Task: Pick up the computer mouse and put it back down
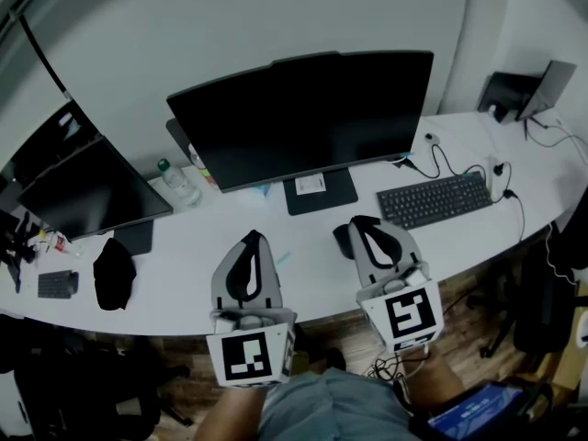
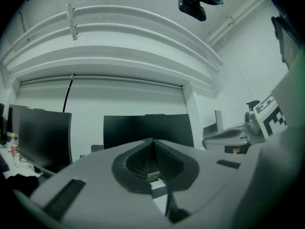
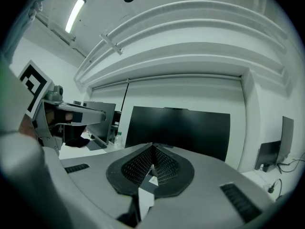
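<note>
Black mouse point(image 1: 341, 240) lies just beside our right gripper point(image 1: 360, 220); its fingers point(image 3: 141, 168) and the left gripper's point(image 1: 250, 237) are clenched empty, so we may only push it.

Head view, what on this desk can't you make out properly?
- Mouse: in the head view, mostly hidden behind the right tool; absent from both gripper views.
- Sticker on the stand: head view, print too small to read.
- Clutter at the left edge: head view, dark and too small to identify.

The left tongs point(image 1: 250, 239) and right tongs point(image 1: 361, 222) point level, jaws pressed together.
</note>
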{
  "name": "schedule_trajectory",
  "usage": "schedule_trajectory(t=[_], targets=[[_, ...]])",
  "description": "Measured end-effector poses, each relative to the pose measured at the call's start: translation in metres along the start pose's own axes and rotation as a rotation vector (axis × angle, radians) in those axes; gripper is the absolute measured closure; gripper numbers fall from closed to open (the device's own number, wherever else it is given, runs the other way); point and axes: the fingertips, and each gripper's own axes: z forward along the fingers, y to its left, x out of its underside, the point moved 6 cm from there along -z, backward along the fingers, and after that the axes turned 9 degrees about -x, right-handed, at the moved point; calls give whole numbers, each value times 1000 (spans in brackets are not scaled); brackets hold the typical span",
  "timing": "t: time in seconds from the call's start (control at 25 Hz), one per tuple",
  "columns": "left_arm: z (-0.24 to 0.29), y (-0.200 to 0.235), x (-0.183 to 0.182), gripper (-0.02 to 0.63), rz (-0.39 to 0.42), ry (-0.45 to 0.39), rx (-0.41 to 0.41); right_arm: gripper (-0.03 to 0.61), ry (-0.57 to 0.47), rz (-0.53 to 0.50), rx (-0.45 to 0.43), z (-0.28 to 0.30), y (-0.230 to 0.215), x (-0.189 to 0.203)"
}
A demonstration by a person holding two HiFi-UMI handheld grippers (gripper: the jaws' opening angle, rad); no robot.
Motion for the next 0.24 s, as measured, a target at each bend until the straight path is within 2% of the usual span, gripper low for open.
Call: schedule_trajectory(t=[0.24], targets=[[1, 0, 3, 609, 0, 5, -4, 565, 3, 11, 4, 0, -2, 4]])
